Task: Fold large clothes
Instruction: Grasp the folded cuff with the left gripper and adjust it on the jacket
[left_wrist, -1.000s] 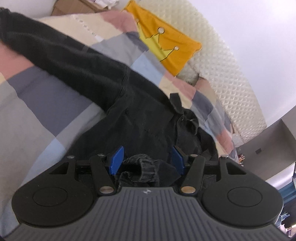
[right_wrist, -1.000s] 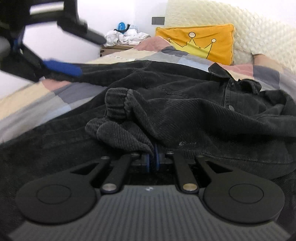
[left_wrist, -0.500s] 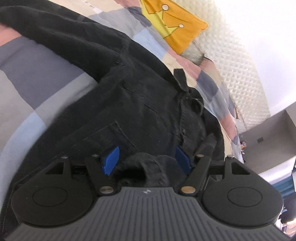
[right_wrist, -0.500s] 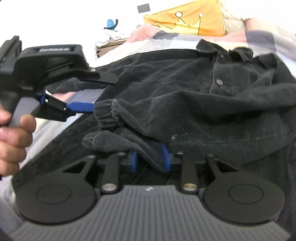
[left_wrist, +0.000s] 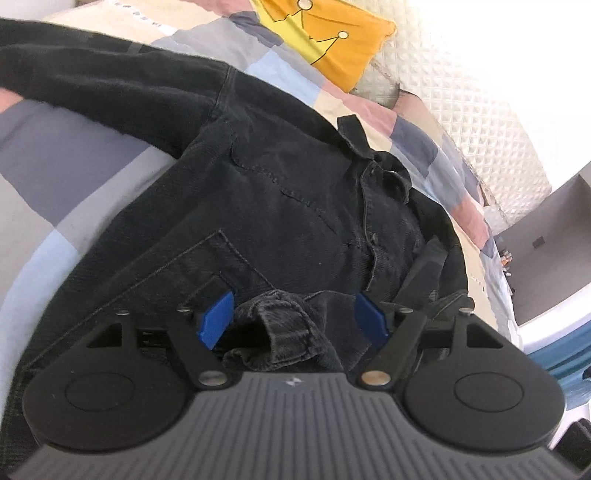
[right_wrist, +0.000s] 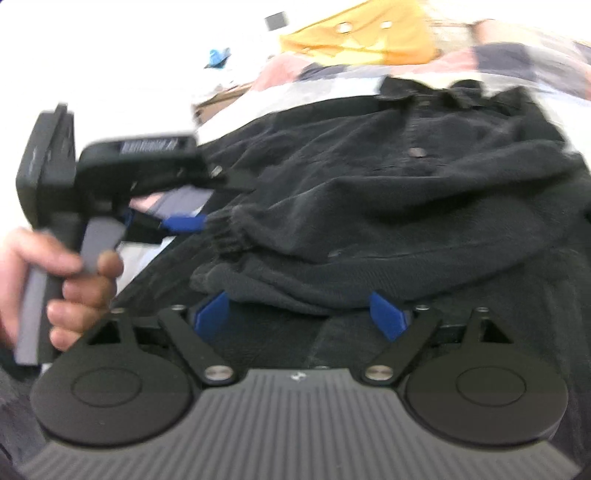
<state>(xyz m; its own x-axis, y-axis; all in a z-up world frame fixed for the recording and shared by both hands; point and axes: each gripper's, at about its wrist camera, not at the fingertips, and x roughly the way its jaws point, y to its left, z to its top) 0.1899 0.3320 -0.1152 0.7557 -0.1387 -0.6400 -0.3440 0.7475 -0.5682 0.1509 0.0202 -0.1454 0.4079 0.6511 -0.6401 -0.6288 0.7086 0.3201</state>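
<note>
A black corduroy jacket (left_wrist: 295, 192) lies spread on the patchwork bedspread (left_wrist: 55, 177), collar toward the pillows. My left gripper (left_wrist: 295, 314) is opening; a bunched sleeve cuff (left_wrist: 280, 328) sits loose between its blue pads, which do not press on it. In the right wrist view my right gripper (right_wrist: 299, 310) is opening wide above the jacket (right_wrist: 406, 206). A folded sleeve (right_wrist: 280, 284) rests just ahead of its pads, untouched. The left gripper shows there at the left, one blue pad (right_wrist: 184, 223) beside the ribbed cuff (right_wrist: 225, 236).
An orange cushion with a crown print (left_wrist: 332, 40) leans on the quilted cream headboard (left_wrist: 461, 110) at the bed's far end. A person's hand (right_wrist: 74, 273) grips the left tool's handle. A blurred bedside stand (right_wrist: 221, 96) is beyond the bed.
The right gripper went from shut on the sleeve fold to wide apart, and the fold dropped onto the jacket. The left jaws spread wider around the cuff, and the left gripper moved in over the jacket.
</note>
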